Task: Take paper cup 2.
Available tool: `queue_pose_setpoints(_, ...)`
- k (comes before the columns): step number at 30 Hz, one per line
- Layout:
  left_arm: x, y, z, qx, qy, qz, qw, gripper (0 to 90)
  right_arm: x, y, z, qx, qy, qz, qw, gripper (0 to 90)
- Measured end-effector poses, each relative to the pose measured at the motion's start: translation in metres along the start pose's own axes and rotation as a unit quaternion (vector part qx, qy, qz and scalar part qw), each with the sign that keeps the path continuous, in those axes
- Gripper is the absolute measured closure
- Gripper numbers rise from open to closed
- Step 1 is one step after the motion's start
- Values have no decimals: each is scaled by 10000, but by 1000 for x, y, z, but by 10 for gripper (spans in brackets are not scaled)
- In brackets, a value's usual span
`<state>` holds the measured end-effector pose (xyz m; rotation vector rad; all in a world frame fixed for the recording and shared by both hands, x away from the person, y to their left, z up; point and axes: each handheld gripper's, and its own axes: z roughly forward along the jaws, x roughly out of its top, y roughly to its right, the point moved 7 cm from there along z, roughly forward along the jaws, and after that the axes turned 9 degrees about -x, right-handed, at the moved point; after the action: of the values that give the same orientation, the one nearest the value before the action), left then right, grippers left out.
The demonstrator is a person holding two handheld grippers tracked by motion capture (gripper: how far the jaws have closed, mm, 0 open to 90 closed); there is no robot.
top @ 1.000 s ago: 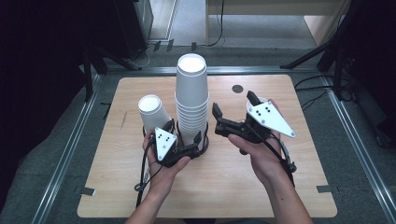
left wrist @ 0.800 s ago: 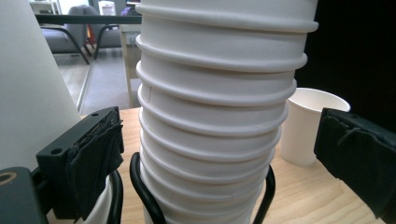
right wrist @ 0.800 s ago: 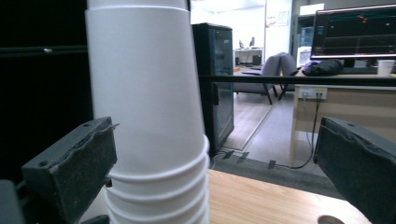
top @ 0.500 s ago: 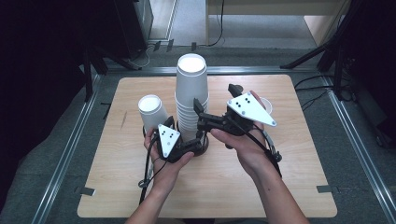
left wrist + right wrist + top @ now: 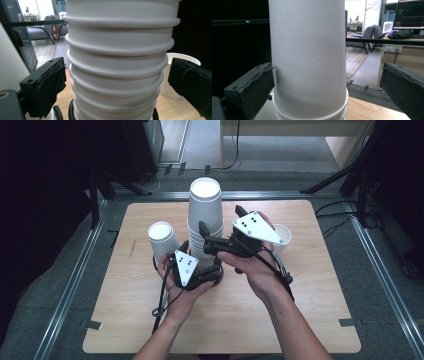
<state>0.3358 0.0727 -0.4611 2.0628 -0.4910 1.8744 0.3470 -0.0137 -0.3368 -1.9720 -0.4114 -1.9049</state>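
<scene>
A tall stack of upside-down white paper cups stands mid-table. My left gripper is at the foot of the stack, open. In the left gripper view its pads flank the ribbed rims of the stack with a gap on each side. My right gripper is higher up, open around the top cup. In the right gripper view the top cup's smooth wall stands between the jaws. The left pad is at the wall and the right pad is well clear of it.
A single upside-down cup stands just left of the stack, by the left hand. An upright cup sits to the right, behind the right gripper. A black ring lies around the stack's foot. The wooden table has metal rails along its sides.
The right gripper has swung left from beside the stack until its jaws straddle the upper cups. The left gripper has stayed at the stack's foot.
</scene>
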Motion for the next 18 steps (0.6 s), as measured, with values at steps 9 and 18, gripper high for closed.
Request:
queue_pose_setpoints(9, -2, -2, 7, 57, -65, -129, 9999, 17, -1, -5, 10, 108, -63, -63, 9999, 0)
queue_pose_setpoints(18, -4, -2, 11, 94, -75, -133, 9998, 25, -2, -13, 19, 237, -135, -108, 9996, 0)
